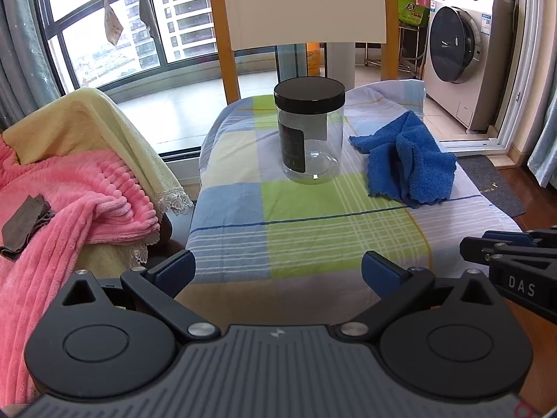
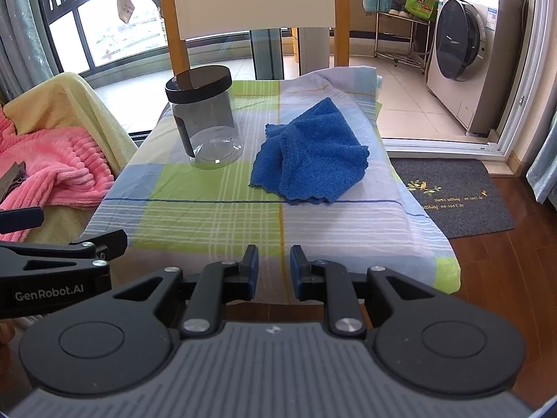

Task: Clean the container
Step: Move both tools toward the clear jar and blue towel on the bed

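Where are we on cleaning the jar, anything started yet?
Nothing looks done. The jar stands upright on the checked cloth with its black lid on; the blue towel lies crumpled beside it. Neither the left gripper, open wide, nor the right gripper, slightly open, holds anything. Left: take towel, open jar, wipe.

Colours I logged: jar (image 1: 310, 136) was clear with a black lid (image 1: 309, 92) and a dark label (image 1: 293, 146). Cloth (image 2: 311, 155) beside it was solid blue. Table cover (image 1: 306, 223) was a check of lime green, pale blue, cream and white, with thin dark-blue lines. Left gripper (image 1: 278, 271) and right gripper (image 2: 274, 271) were black with blue pads. Blanket (image 1: 69, 195) was ribbed pink, over a pale yellow towel (image 1: 104, 122). Doormat (image 2: 456, 195) was grey with a gold print.
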Demonstrator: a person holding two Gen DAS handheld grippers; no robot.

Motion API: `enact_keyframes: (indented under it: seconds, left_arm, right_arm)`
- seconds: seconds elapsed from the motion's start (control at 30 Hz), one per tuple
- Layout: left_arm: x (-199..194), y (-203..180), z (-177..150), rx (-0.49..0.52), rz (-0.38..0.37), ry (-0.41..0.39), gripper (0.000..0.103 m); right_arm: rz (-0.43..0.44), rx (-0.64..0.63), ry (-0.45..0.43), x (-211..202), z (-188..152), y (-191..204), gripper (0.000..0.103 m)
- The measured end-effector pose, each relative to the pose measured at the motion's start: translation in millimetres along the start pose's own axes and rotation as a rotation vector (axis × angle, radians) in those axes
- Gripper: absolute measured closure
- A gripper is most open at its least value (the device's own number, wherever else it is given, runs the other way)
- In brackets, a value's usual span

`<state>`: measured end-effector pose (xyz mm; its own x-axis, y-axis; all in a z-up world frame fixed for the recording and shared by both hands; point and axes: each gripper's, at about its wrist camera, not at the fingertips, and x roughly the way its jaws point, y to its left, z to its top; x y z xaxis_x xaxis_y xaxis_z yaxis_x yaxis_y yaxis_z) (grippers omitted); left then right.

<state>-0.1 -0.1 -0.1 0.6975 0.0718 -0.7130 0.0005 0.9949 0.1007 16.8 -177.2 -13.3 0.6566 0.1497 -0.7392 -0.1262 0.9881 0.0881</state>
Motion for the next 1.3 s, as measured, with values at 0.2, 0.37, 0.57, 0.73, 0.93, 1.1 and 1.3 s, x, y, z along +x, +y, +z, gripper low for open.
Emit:
enact_keyframes:
  seconds: [0.2,0.37,0.57,0.73,0.93,1.1,1.3]
  left_arm:
    - [-1.2,-2.6,-3.3,0.008,-0.005,-0.006,0.0]
    - [-3.5,-4.7,-7.0,0.013,-0.008,-0.012,0.001]
    - [-2.4,-2.6,-4.2,0.005,-0.011,0.001,0.0]
    - [-2.3,-1.4,-5.0,-0.002,-0.01,0.0,0.001]
    - [-3.8,-4.1,-5.2,0.011,-0.012,-0.005,0.0]
    - [-5.1,-6.0,-5.1,0.022,-0.017,-0.009,0.0]
    - [-2.8,-3.0,-4.2,0.011,-0.025,0.006,0.001]
  right_arm:
    - [-0.006,-0.003,0.0,-1.3,-1.1,-0.7,0.085]
    - [-0.002,-0.005,0.0,-3.7,-2.7,-0.3,0.085]
    - [-0.001,-0.011,-0.002,-5.7,-3.3,0.6,0.085]
    - [-0.001,-0.016,-0.003,-6.0,-3.7,1.3,0.085]
    - [-0.005,-0.018,-0.006,-8.9,-1.8,-0.1,0.085]
    - [-0.01,-0.016,-0.009,-9.9,-0.8,-1.7,0.085]
    - [-0.011,-0.019,-0.009,-8.1,0.9,-1.6,0.085]
